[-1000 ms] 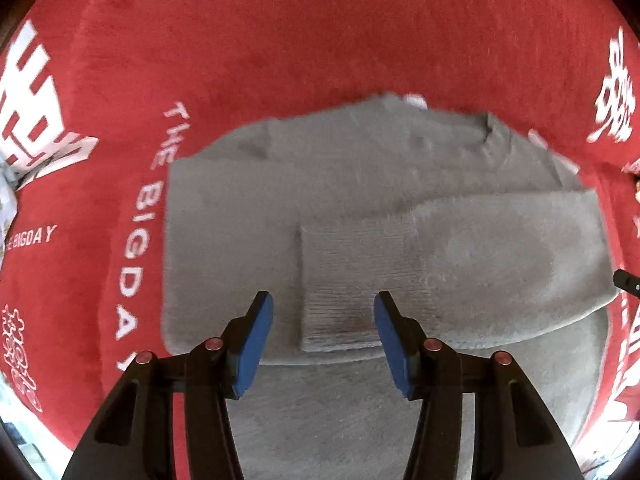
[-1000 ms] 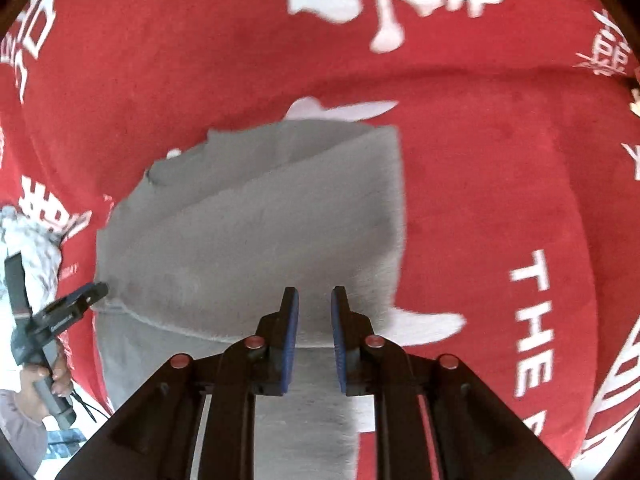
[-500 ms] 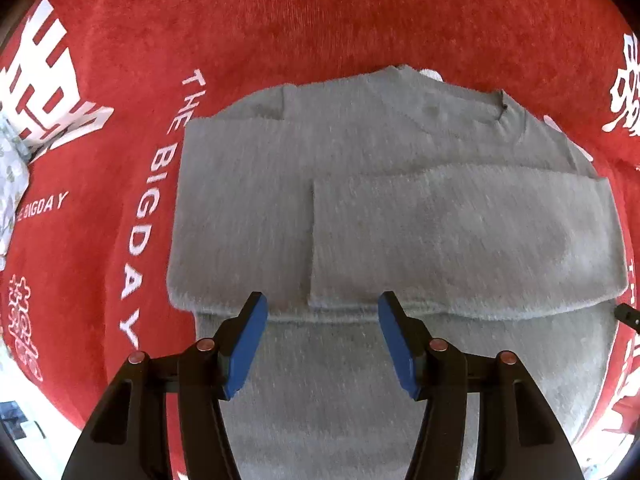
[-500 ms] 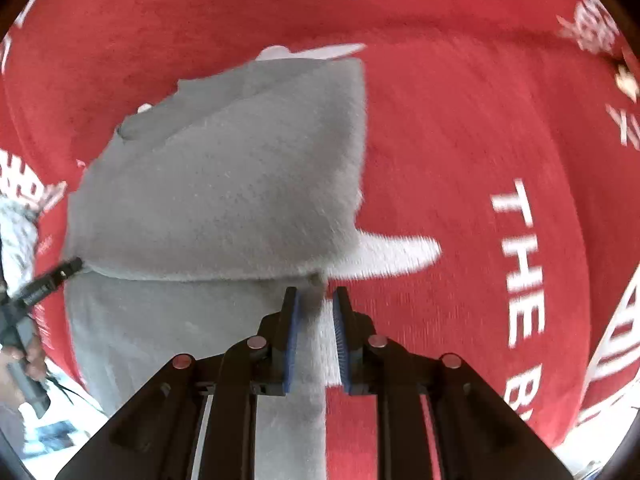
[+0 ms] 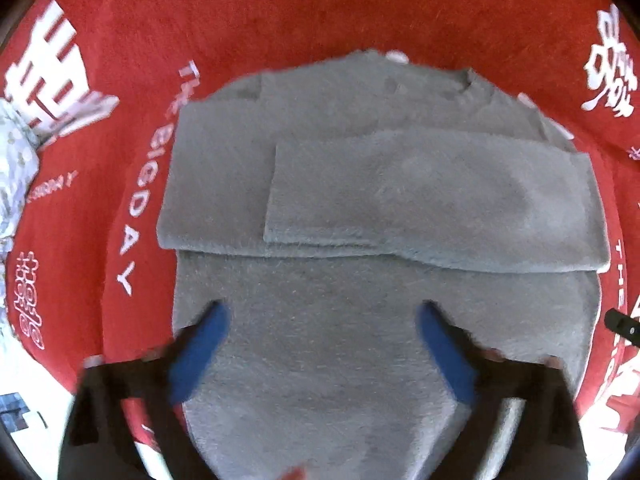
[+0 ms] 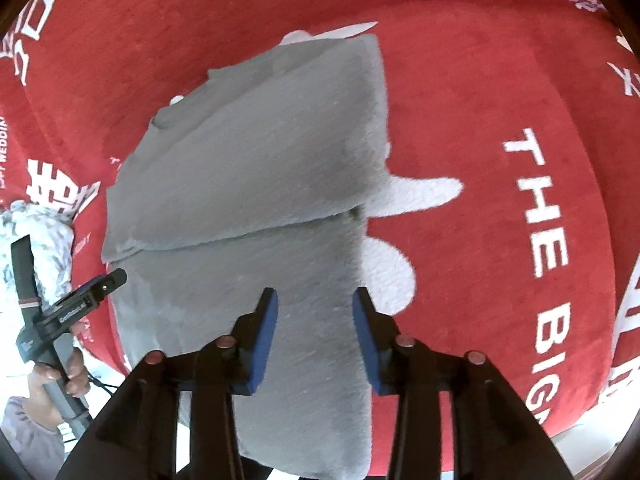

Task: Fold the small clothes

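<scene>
A grey knitted sweater lies flat on a red cloth, collar at the far end. Both sleeves are folded across its chest. My left gripper points straight down over the sweater's lower body. Its jaws are opening wide, with only flat knit beneath them. In the right wrist view the sweater fills the middle. My right gripper hovers over its lower right side edge, jaws opening, gripping nothing.
The red cloth bears white letters and characters. A pale patterned fabric lies at the left. A person's hand holds the left gripper, one of its fingers at the sweater's left edge. The right gripper's tip shows at the right.
Both grippers drew back from the folded sleeves toward the hem. The left jaws spread from half open to wide; the right jaws went from nearly shut to apart.
</scene>
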`<action>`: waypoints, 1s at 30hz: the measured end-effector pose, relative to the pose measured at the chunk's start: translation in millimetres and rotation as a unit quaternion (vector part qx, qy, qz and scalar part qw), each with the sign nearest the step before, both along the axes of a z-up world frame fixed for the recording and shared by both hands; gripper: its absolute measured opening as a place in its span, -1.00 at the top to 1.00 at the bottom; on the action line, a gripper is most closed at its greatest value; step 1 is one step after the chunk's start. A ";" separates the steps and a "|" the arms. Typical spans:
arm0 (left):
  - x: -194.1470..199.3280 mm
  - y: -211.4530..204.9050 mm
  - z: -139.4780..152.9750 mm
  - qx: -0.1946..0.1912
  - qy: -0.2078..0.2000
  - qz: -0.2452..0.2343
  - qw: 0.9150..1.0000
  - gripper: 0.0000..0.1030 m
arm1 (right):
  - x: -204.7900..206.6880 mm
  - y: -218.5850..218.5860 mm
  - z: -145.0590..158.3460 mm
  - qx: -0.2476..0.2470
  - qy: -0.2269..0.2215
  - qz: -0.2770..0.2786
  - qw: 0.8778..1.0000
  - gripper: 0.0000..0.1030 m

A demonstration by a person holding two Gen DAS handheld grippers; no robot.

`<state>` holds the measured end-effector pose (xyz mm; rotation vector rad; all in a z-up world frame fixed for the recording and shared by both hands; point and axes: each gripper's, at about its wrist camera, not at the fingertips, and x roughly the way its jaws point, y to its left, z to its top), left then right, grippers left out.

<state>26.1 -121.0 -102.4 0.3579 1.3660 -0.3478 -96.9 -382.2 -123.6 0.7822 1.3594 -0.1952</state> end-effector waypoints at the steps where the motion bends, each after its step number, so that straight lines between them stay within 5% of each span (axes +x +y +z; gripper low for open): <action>1: -3.2 -2.8 2.9 -0.001 -0.002 -0.003 1.000 -0.98 | 0.5 1.8 0.3 0.004 -0.002 0.005 1.000 -0.12; 4: -11.6 -7.0 5.7 0.000 0.005 -0.002 1.000 -0.98 | 1.4 4.9 2.3 0.009 -0.007 0.013 1.000 -0.59; 5: -14.1 -7.9 6.6 0.002 0.005 0.000 1.000 -0.98 | 1.2 6.0 3.6 0.010 -0.011 0.016 1.000 -0.60; 19: -43.0 -1.2 7.9 0.014 0.018 0.008 1.000 -0.98 | -9.1 19.0 -0.8 0.021 -0.009 0.035 0.999 -0.63; 30: -62.5 45.3 -1.3 0.007 0.028 0.022 0.999 -0.98 | -23.0 62.0 -3.9 0.046 -0.010 0.025 0.999 -0.63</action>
